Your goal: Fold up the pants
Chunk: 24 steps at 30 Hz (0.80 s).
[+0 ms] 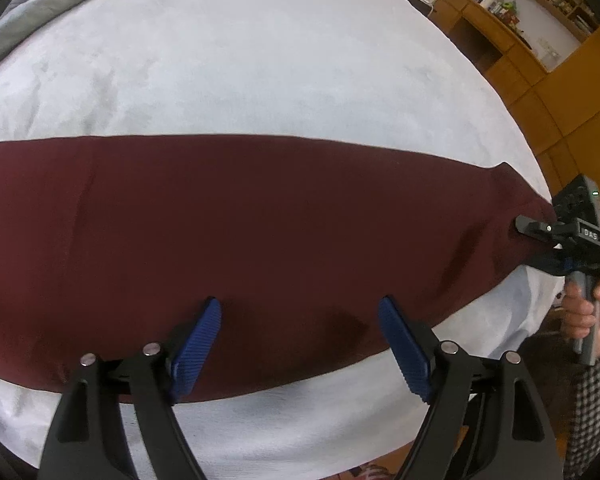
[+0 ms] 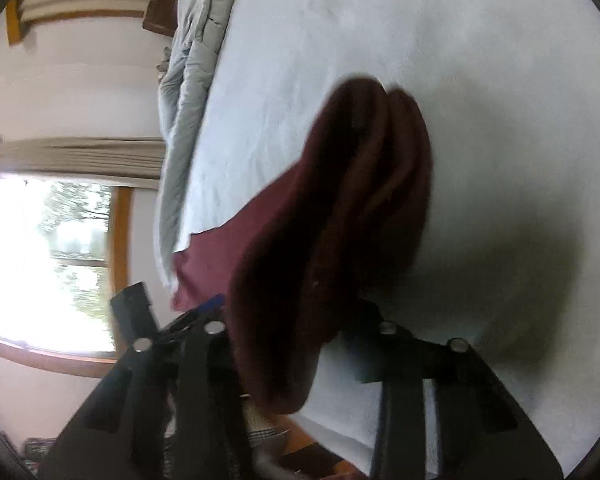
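Observation:
Dark maroon pants (image 1: 236,240) lie flat in a long band across a pale blue bed (image 1: 236,72). My left gripper (image 1: 300,344) is open, its blue fingertips (image 1: 198,352) resting over the near edge of the pants, holding nothing. My right gripper (image 1: 534,230) shows in the left wrist view at the right end of the pants, shut on the cloth. In the right wrist view the pants' end (image 2: 340,216) hangs bunched between my right gripper (image 2: 296,332), lifted off the bed (image 2: 480,120). The fingertips are hidden by cloth.
A grey duvet (image 1: 40,12) lies bunched at the far side of the bed, also in the right wrist view (image 2: 196,80). Wooden cabinets and shelves (image 1: 540,60) stand to the right. A window (image 2: 52,260) is beyond the bed's end.

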Motion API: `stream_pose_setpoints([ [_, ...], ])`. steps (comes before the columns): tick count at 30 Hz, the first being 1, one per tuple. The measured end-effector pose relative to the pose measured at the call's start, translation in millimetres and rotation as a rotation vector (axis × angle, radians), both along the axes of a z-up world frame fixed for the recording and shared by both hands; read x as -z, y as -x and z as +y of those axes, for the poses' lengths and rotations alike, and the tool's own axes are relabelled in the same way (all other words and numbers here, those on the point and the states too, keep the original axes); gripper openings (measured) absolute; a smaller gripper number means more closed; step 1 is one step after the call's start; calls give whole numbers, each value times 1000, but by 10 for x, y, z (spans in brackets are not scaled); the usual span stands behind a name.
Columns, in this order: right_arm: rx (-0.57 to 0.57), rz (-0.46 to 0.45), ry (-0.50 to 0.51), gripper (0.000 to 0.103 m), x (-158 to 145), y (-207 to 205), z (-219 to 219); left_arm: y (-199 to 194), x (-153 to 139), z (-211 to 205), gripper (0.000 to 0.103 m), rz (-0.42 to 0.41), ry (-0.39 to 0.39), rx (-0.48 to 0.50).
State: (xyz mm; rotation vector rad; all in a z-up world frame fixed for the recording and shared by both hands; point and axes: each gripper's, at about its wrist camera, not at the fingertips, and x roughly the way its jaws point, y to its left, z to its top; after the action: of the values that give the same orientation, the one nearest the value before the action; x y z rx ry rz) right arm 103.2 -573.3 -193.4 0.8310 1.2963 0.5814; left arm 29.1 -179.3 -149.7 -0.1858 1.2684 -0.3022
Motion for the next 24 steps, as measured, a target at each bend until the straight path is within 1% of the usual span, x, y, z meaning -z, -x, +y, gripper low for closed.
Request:
stream_pose_setpoints([
  [2, 34, -20, 53, 26, -170, -18, -51, -23, -58, 33, 82, -14, 4, -32],
  [3, 69, -46, 47, 25, -308, -17, -140, -17, -85, 83, 82, -28, 5, -47],
  [7, 166, -106, 14, 22, -637, 36, -436, -62, -296, 198, 82, -103, 13, -92],
  [8, 178, -124, 24, 22, -706, 54, -521, -72, -351, 208, 83, -121, 12, -95],
  [10, 212, -132, 68, 22, -743, 86, -664, -82, -383, 195, 85, -138, -1, -93],
  [12, 275, -104, 72, 22, -657, 130, -903, -72, -340, 183, 85, -144, -28, -90],
  [13, 313, -77, 97, 22, -565, 176, -1040, -67, -311, 221, 85, -138, -33, -89],
  [14, 328, -55, 133, 22, -479, 210, -1096, -62, -251, 210, 85, -122, -37, -90],
  [15, 333, -30, 156, 22, -369, 241, -1130, -58, -177, 215, 85, -102, -40, -92],
  [16, 325, 31, 171, 22, -150, 275, -1132, -57, -124, 269, 85, -86, -48, -91],
  [17, 314, 66, 203, 22, -20, 296, -1106, -69, 24, 261, 85, -46, -74, -86],
  [18, 309, 81, 222, 22, 69, 316, -1099, -87, 84, 267, 85, -32, -84, -78],
  [19, 332, 83, 196, 22, 159, 362, -1134, -75, 142, 237, 86, -51, -105, -56],
  [21, 359, 85, 164, 23, 174, 404, -1163, -58, 162, 153, 92, -68, -136, -5],
  [22, 355, 81, 175, 23, 146, 405, -1163, -53, 154, 108, 92, -68, -153, 8],
  [24, 335, 66, 226, 23, 58, 397, -1136, -57, 119, 103, 92, -59, -146, -1],
])
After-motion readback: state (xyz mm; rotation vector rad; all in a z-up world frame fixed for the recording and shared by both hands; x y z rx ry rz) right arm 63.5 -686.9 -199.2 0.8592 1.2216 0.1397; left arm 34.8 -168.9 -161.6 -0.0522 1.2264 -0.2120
